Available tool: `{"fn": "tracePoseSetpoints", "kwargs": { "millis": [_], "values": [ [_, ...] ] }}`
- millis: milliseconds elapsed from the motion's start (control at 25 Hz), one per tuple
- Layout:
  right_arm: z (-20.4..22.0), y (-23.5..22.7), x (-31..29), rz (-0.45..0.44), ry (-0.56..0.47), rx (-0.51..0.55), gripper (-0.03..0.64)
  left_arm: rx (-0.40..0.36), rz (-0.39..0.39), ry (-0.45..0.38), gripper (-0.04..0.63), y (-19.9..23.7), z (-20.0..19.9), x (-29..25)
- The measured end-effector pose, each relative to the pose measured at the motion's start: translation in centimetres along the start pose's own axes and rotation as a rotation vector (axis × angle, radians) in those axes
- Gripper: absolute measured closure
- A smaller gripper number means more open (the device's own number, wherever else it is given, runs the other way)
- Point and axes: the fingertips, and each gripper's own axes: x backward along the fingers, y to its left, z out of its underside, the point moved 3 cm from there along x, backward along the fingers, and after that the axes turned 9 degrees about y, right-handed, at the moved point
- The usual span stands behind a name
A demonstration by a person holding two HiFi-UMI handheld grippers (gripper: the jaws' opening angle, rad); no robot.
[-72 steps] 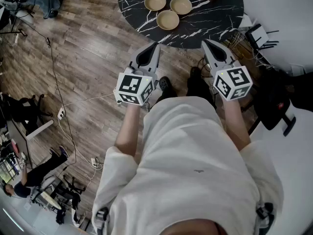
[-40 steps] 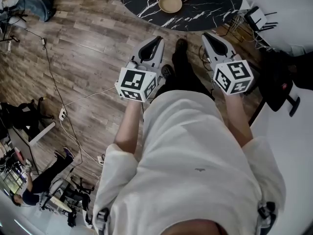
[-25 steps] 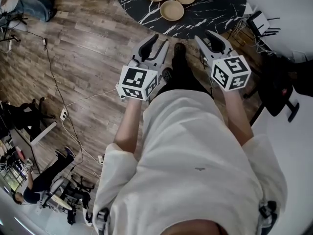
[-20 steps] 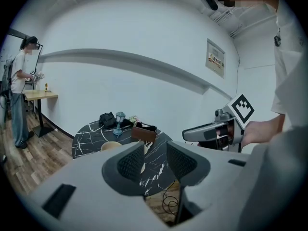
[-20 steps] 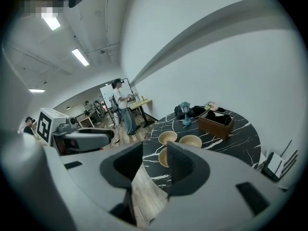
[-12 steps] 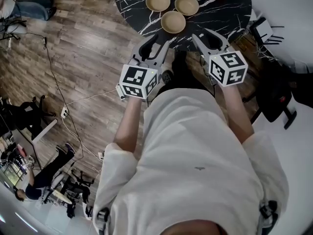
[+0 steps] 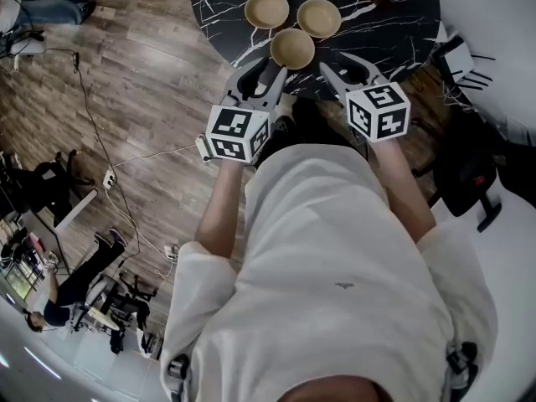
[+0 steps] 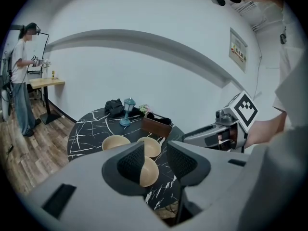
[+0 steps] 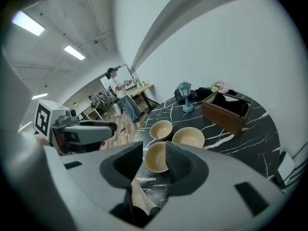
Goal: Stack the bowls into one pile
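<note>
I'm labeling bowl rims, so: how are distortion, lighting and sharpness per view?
Head view: evenly lit, sharp, bowls small near the top edge. Left gripper view: strong fisheye, black corners, nearest bowl half hidden by the jaws. Right gripper view: same fisheye, bowls sharp, ceiling lights bright.

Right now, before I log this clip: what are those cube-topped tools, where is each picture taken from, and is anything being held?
There is no robot here: a person holds a cube-topped, two-jaw gripper in each hand. The head view comes from a camera on their head looking steeply down, and shows the left gripper and the right gripper. The other two views come from cameras riding on the grippers, each looking along its own jaws. On the round black marble table sit three tan bowls, not yet stacked, with a wooden box and a small blue lantern. Both grippers have their jaws apart and hold nothing.
</note>
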Motion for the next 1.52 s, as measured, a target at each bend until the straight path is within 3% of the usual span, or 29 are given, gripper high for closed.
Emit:
{"fn": "tracePoseSetpoints", "kwargs": {
  "millis": [280,640,1520],
  "values": [
    [0.7,-1.3,-2.6,-0.047,0.091,0.023,0.471,0.057,-0.041,0.060,0.463,1.1,1.0,-3.0],
    [1.7,-3.2,-5.7,-0.049,0.157,-0.023,0.471,0.083,-0.048,0.137,0.464,3.3,2.9,-6.1],
    [4.8,-5.6,-12.1,0.057,0.239,-0.096,0.484,0.057,-0.008,0.327,0.463,8.0,8.2,-12.2]
  ]
}}
